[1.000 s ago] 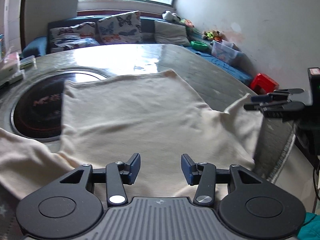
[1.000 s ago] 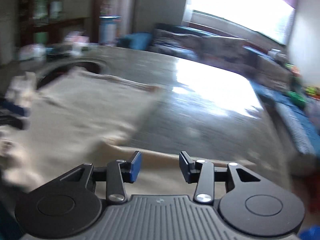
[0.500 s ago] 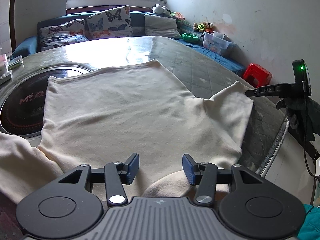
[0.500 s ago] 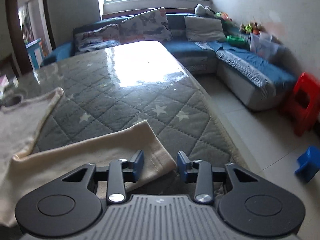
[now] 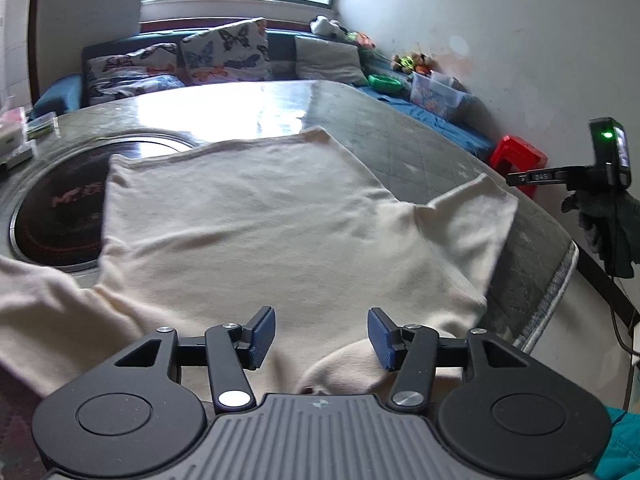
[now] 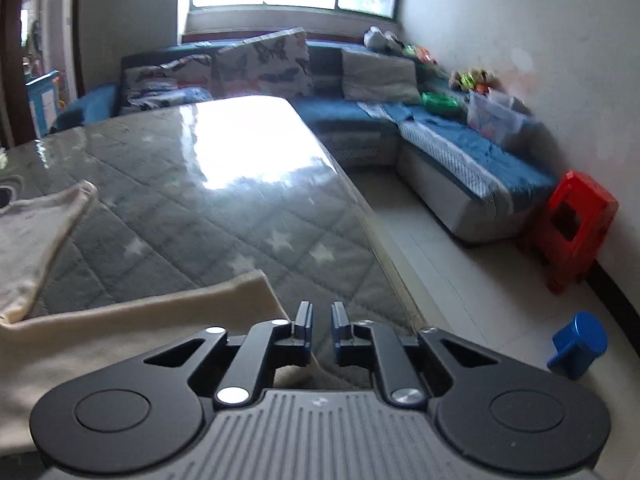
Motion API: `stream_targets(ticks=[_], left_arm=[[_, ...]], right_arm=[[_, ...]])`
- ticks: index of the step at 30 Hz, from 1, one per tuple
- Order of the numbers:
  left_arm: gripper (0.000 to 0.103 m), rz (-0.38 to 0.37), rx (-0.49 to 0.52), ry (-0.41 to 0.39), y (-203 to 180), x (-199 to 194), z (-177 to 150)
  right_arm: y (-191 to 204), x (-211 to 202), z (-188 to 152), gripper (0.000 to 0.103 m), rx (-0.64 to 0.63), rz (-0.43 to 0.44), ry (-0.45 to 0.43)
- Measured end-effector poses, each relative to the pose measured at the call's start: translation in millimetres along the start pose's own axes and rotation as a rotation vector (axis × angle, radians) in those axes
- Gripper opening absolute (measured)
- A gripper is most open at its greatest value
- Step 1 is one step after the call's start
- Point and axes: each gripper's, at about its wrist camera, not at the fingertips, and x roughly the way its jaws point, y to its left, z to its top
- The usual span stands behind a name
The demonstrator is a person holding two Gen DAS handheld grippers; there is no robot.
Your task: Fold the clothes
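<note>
Nearest in the left wrist view, the left gripper (image 5: 322,334) stands wide open with nothing between its pads, poised over the near edge of the shirt (image 5: 256,232), close to a rounded hump of cloth that looks like the collar. The cream shirt lies spread on the table (image 5: 420,152), hem at the far side, body mostly flat with shallow wrinkles. Its left sleeve (image 5: 36,292) trails off toward the near left over a dark round inset (image 5: 56,208); its right sleeve (image 5: 476,220) sticks out flat toward the table's right edge.

In the right wrist view, the right gripper (image 6: 321,326) hangs just past the cuff end of that right sleeve (image 6: 160,320), fingers drawn nearly together with only a narrow gap. The cloth seems to lie beside and under the left finger, not between the pads — so it holds nothing that can be seen, though the very tips hide part of the edge.

As for progress: no fold shows anywhere on the shirt; both sleeves are out and the hem is at full length. That fits a garment laid out and smoothed for folding. What is left, by this view, is every fold — sleeves in, then the body doubled.

Farther off are a blue sofa (image 6: 440,152) with cushions, a red stool (image 6: 576,232) and the window.
</note>
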Motion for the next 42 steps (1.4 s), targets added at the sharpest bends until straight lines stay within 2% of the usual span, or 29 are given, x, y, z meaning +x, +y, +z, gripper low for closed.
stream_targets(ticks=[3,7,12,16,21,26,30,34,37,42], left_arm=[[0.055,0.04,-0.031,-0.016,12,-9,-2],[0.055,0.109,-0.094,-0.044,34,-26,-8],[0.055,0.232,-0.173,-0.09,71,-46,-10],[0.054,0.359,-0.243,-0.128,106,-56,-9],[0.053,0.514,-0.351,-0.162,151,-63,-7],[0.051,0.662,-0.455,-0.192,195,-70,-5],[0.045,0.667,-0.477,-0.177,206,-62,-7],[0.017,0.672,-0.498,-0.162,217,-55,-8],[0.004,0.675,-0.514,-0.152,225,-50,-10],[0.002,0.714,-0.544,-0.189,219,-68,-22]], right_arm=[[22,-17,10,0.016,-0.054,0.099,-0.042],[63,-32,21,0.03,-0.14,0.265,-0.068],[139,-46,28,0.031,-0.302,0.493,-0.089],[191,-50,26,0.032,-0.419,0.619,-0.065],[234,-46,10,0.032,-0.534,0.673,-0.022],[244,-38,-2,0.032,-0.563,0.69,0.018],[244,-35,-5,0.032,-0.566,0.684,0.038],[243,-31,-7,0.032,-0.573,0.671,0.056],[242,-30,-7,0.039,-0.573,0.661,0.056],[242,-29,-6,0.041,-0.578,0.657,0.057]])
